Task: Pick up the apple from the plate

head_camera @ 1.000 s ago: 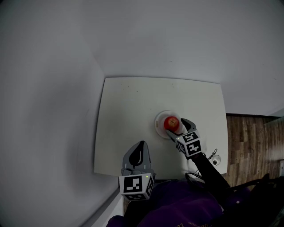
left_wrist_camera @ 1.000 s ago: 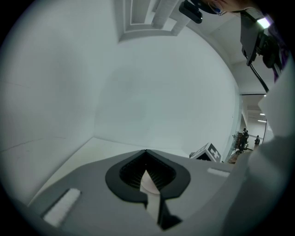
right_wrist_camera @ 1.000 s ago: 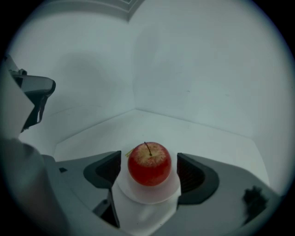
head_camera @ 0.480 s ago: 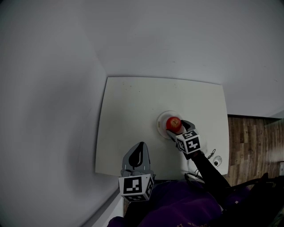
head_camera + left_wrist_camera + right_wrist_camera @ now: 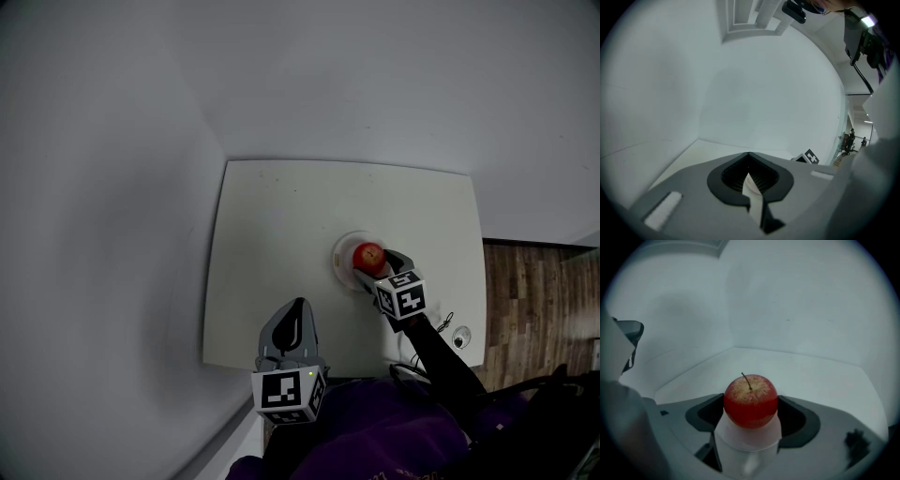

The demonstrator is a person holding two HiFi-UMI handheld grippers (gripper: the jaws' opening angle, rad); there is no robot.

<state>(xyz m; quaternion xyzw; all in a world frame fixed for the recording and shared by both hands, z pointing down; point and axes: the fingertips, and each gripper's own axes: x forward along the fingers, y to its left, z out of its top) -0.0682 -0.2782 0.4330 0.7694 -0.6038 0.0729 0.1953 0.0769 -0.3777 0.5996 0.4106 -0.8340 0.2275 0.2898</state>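
A red apple (image 5: 368,255) with a yellowish top sits over a small white plate (image 5: 343,253) on the white table (image 5: 281,234). My right gripper (image 5: 372,264) reaches it from the near right. In the right gripper view the apple (image 5: 750,401) fills the gap between the two dark pads (image 5: 794,417), touching both, with the plate (image 5: 747,439) pale beneath it. The right gripper (image 5: 751,405) is shut on the apple. My left gripper (image 5: 298,311) hovers over the table's near edge, jaws together and holding nothing; in its own view the left gripper (image 5: 748,155) points at bare wall.
White walls (image 5: 375,84) close in the table on the left and behind. Wooden floor (image 5: 539,300) lies to the right. A small round object with a cable (image 5: 459,337) rests near the table's front right corner.
The right gripper has slid forward around the apple and its marker cube has shifted slightly up and right. The left gripper has stayed where it was.
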